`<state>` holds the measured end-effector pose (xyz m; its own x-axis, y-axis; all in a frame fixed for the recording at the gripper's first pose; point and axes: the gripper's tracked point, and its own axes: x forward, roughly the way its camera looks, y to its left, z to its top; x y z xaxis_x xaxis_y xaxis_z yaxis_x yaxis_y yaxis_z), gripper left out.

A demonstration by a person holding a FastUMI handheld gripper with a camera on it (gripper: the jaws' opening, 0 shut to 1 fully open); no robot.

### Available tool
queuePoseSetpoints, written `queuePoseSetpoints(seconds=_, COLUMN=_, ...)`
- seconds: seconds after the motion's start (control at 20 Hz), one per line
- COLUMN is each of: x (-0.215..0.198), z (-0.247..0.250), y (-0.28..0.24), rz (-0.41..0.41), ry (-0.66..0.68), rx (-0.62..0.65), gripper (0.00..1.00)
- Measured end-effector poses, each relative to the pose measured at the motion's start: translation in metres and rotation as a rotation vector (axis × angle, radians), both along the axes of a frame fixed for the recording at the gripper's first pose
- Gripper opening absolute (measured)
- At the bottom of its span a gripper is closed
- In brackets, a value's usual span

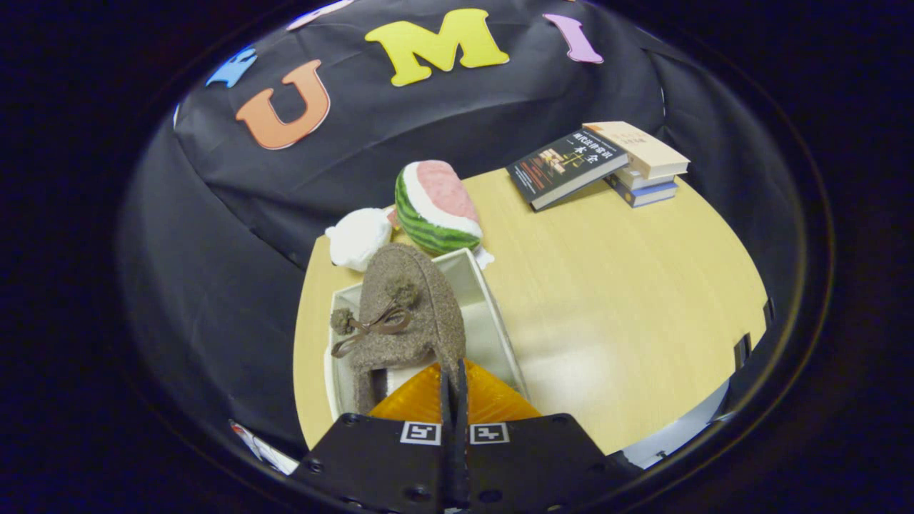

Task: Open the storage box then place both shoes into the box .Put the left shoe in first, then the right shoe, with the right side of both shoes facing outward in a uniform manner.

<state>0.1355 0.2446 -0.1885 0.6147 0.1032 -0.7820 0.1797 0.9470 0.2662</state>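
Observation:
A brown fuzzy slipper-style shoe (407, 314) with pom-pom laces hangs just ahead of my fingers, its toe pointing away. My gripper (453, 385) is shut on the shoe's right collar edge, both fingers pressed together on the thin fabric. Under the shoe stands the open white storage box (493, 328), with the shoe held over its left half. The box's right half shows a bare white floor.
A watermelon-slice plush (435, 207) and a white plush (357, 239) lie just beyond the box. A stack of books (600, 164) sits at the far right of the light wooden table (628, 285). Black cloth walls surround the table.

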Motion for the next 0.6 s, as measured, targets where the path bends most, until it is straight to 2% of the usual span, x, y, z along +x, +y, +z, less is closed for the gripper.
queuePoseSetpoints(seconds=0.3, x=-0.002, z=-0.030, y=-0.003, rz=-0.031, ry=0.055, rx=-0.042, gripper=0.00)
queuePoseSetpoints(seconds=0.5, x=-0.004, z=-0.047, y=0.000, rz=-0.007, ry=0.088, rx=-0.032, gripper=0.01)
queuePoseSetpoints(seconds=0.6, x=-0.003, z=-0.046, y=0.001, rz=0.002, ry=0.076, rx=-0.031, gripper=0.23)
